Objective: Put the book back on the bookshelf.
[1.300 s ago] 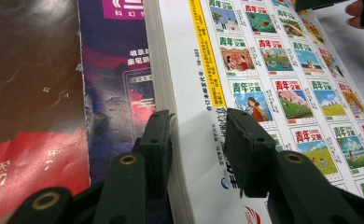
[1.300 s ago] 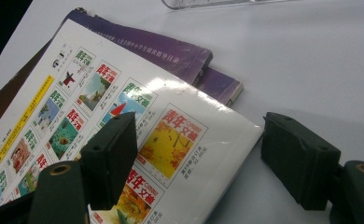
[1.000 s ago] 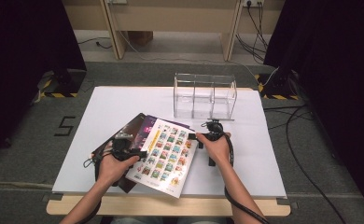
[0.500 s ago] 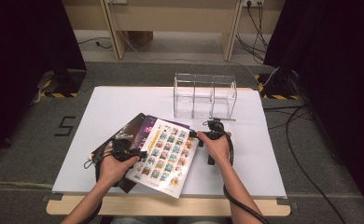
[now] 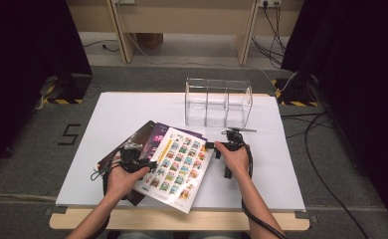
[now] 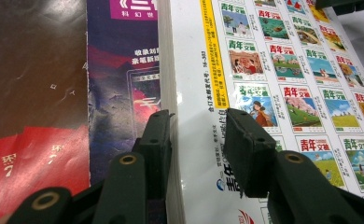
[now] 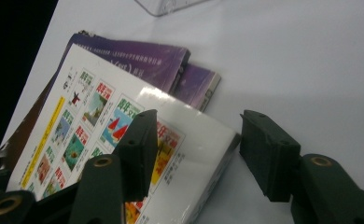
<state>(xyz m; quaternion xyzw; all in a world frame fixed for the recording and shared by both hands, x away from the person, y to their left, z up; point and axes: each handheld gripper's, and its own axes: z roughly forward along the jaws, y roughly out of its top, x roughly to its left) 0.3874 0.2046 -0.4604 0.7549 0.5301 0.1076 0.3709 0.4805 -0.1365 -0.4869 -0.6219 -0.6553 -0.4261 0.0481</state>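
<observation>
On the white table [image 5: 132, 114], near its front edge, lies my white magazine [image 5: 174, 167]. My left gripper [image 6: 199, 135] straddles its spine, jaws wide; my right gripper [image 7: 194, 149] gapes at its corner.

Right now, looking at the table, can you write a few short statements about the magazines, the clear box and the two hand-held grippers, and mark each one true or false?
1. The white magazine with rows of small pictures lies on top of the other magazines. True.
2. The clear box holds a magazine. False: its compartments are empty.
3. The left hand-held gripper has its jaws apart around the white magazine's spine edge. True.
4. The right hand-held gripper is shut on the purple magazine. False: its jaws stand open at a corner of the white magazine.
5. The clear box stands on the floor. False: it stands on the white table, at the far side.
</observation>
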